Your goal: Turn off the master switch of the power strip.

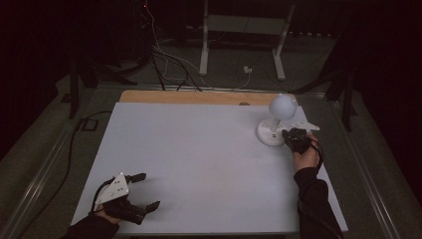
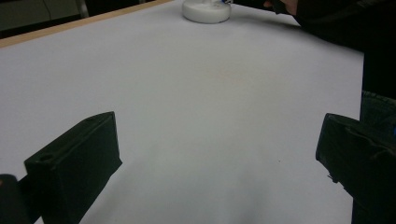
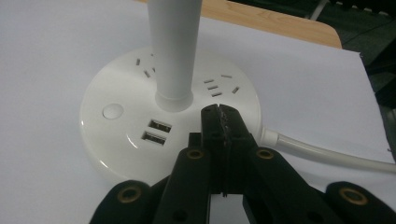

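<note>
While left tongs [image 1: 142, 191] rest spread, right tongs [image 3: 218, 116], pressed together, touch lamp base [image 3: 116, 135].

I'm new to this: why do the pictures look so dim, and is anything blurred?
High view: dark room, grainy, only the white table sheet lit. Left gripper view: soft, near black jaws blurred. Right gripper view: sharpest, round white lamp base with sockets clear, slight sheen at its rim.

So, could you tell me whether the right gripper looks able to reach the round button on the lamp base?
Probably yes: the right gripper, jaws shut, sits over the lamp base with nothing between it and the round button.
</note>
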### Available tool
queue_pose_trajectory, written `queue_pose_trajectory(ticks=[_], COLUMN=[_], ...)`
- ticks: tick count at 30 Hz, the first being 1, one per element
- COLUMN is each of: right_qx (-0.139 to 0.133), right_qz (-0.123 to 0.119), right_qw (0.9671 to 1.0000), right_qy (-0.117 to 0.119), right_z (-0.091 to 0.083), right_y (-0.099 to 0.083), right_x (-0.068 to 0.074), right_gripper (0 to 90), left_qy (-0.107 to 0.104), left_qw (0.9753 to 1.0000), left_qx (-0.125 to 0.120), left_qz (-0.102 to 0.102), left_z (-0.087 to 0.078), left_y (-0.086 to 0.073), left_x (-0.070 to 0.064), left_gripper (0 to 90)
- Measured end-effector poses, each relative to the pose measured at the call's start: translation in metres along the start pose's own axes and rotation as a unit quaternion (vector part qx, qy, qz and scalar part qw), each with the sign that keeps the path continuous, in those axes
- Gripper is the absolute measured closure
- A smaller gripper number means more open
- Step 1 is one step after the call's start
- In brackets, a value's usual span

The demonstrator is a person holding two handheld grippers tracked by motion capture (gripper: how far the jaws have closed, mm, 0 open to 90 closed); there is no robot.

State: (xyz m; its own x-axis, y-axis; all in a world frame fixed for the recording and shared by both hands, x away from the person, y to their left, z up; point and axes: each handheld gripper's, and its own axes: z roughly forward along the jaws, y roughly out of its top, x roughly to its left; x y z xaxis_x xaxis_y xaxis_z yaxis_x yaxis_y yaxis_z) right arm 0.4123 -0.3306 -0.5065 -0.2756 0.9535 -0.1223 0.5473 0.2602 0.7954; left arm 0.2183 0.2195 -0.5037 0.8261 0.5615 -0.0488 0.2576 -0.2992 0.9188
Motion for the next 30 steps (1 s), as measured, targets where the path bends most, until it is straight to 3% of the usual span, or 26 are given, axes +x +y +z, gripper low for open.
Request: queue_pose_trajectory(ticks=[7,22,26,30], right_qx=[0.013,0.035,0.037,0.039], right_qz=[-0.031,-0.027,-0.036,-0.024], right_qw=[0.9993,0.9985,0.9977,0.9981], right_qy=[-0.017,-0.031,-0.042,-0.041], right_z=[0.002,0.004,0.004,0.004], right_y=[0.001,0.007,0.008,0.008], right_x=[0.006,0.008,0.011,0.010], right_gripper=[90.0,90.0,90.0,90.0], left_qy=[0.001,-0.001,-0.001,-0.002], left_qw=[1.0000,1.0000,1.0000,1.0000], left_qx=[0.001,0.002,0.002,0.002], left_qz=[0.000,0.001,0.001,0.003], left_z=[0.000,0.001,0.000,0.000], left_y=[0.000,0.000,0.000,0.000], left_x=[0.000,-0.001,-0.001,-0.002], left_gripper=[0.3,0.2,0.3,0.3])
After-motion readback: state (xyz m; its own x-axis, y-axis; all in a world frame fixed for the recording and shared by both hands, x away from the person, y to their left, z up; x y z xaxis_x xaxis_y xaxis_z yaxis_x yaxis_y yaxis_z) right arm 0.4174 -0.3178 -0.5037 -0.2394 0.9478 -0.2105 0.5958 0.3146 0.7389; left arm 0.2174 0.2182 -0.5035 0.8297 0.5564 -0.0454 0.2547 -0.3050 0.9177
